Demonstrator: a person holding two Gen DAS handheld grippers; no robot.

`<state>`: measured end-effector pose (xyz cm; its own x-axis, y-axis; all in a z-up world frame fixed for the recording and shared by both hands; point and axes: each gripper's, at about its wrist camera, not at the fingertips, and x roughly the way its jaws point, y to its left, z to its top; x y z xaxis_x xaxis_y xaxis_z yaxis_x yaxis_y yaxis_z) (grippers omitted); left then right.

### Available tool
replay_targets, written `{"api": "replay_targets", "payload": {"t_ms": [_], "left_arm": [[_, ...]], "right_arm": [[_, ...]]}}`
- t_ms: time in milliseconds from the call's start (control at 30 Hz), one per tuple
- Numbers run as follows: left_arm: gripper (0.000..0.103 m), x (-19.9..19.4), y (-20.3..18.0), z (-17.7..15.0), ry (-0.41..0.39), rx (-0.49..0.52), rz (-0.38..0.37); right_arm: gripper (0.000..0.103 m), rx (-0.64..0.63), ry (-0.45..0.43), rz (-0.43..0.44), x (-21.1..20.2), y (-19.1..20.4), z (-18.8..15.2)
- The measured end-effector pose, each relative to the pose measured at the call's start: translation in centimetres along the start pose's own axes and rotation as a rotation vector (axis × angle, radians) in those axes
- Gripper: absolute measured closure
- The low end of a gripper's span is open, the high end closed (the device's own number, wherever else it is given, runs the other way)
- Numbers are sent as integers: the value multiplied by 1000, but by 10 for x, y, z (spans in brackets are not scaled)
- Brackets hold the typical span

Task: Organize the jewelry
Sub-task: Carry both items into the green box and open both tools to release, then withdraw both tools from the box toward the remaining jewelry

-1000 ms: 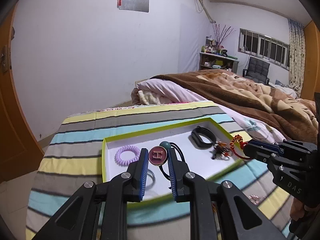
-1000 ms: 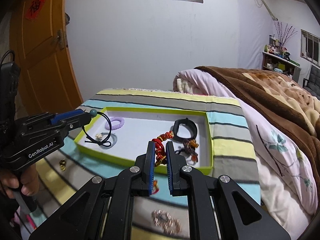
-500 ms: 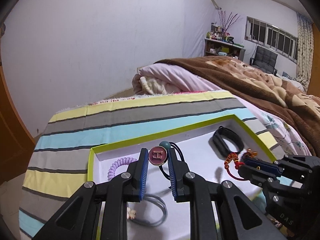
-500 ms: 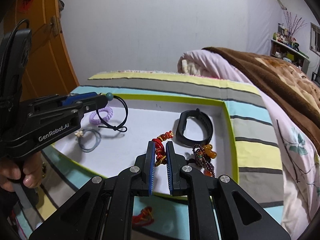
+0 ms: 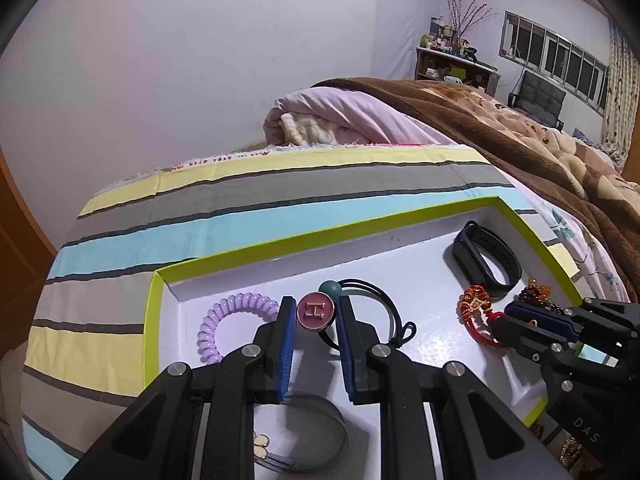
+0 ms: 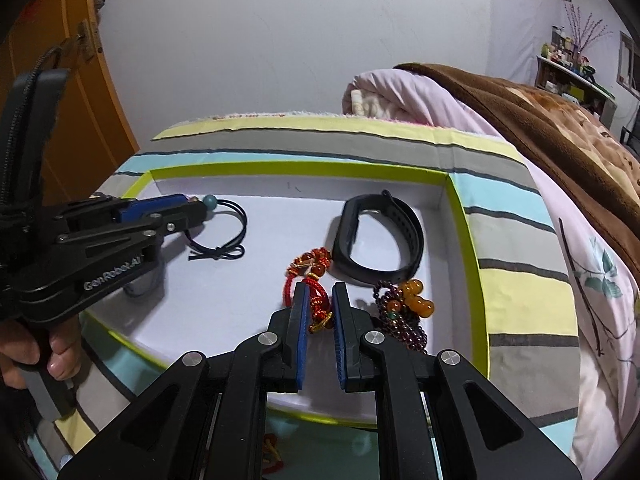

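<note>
A white tray with a lime-green rim (image 5: 320, 236) lies on the striped bedcover. My left gripper (image 5: 314, 304) is shut on the pink button charm of a black hair tie (image 5: 384, 300), whose cord loop rests on the tray floor. My right gripper (image 6: 318, 292) holds a red beaded bracelet (image 6: 312, 264) between its pads. Its jaws are opening slightly, and the bracelet's far end lies on the tray floor. A black watch band (image 6: 380, 240) and a dark beaded bracelet with amber gourds (image 6: 404, 304) lie just right of it. A purple spiral hair tie (image 5: 212, 328) sits at the tray's left.
A grey hair tie (image 5: 320, 440) lies in the tray under my left gripper. Small jewelry pieces (image 6: 272, 452) lie on the cover near the tray's front edge. A brown blanket (image 6: 560, 120) is piled to the right. An orange door (image 6: 60, 80) stands to the left.
Both grippers have come down and forward over the tray. The hair tie's loop and the red bracelet's far end now touch the tray floor.
</note>
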<state>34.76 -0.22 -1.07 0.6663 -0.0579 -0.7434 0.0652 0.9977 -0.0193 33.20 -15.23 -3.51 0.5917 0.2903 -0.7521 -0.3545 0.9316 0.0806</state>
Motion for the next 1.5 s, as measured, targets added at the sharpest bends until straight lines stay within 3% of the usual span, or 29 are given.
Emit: {"api": "replay_targets", "payload": {"t_ms": [100, 167, 467, 733, 1167, 1500], "left_arm": [[83, -3, 1, -1, -5, -2, -5], [83, -6, 2, -2, -8, -8, -9], [83, -32, -1, -5, -49, -1, -16], [83, -83, -6, -21, -118, -13, -18], [83, -166, -15, -85, -190, -12, -43], [83, -208, -10, -130, -229, -30, -46]], "right_arm": [[84, -7, -11, -2, -4, 1, 0], [71, -11, -20, 3, -8, 2, 0], [71, -24, -69, 3, -37, 9, -3], [71, -13, -114, 5, -76, 13, -20], [71, 19, -179, 25, -142, 22, -70], [71, 9, -202, 30, -181, 30, -107]]}}
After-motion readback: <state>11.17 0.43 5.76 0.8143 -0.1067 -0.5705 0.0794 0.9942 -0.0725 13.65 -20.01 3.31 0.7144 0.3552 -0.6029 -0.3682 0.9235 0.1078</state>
